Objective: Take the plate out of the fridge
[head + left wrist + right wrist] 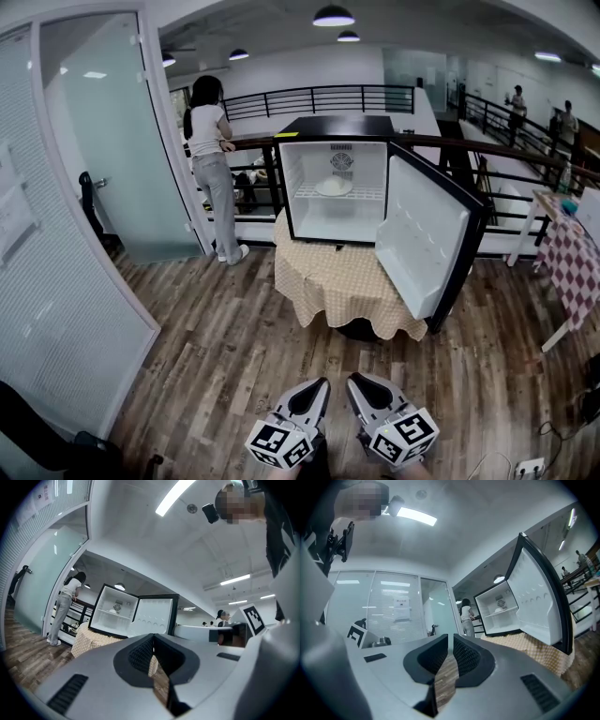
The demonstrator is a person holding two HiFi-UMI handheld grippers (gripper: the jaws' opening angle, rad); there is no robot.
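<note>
Hanging side by side at the bottom centre of the head view, the left gripper (321, 382) and the right gripper (357, 380) point forward over a wooden floor (216, 356). Each gripper's own view shows its two dark jaws drawn together with only a thin slit between them and nothing held. Both are well apart from the fridge.

Just above the middle of the frame, a small black fridge (289, 187) stands on a table draped in a tan checked cloth (337, 281). Its door (422, 244) is swung wide open toward the right of the frame, showing a white interior. The plate (333, 187), white, rests on the wire shelf in the upper part of the fridge, near the back wall.

Left of the fridge, a person (214, 159) in a white top stands facing away, at a dark railing (319, 94). A frosted glass partition (112, 141) fills the upper left of the frame.
</note>
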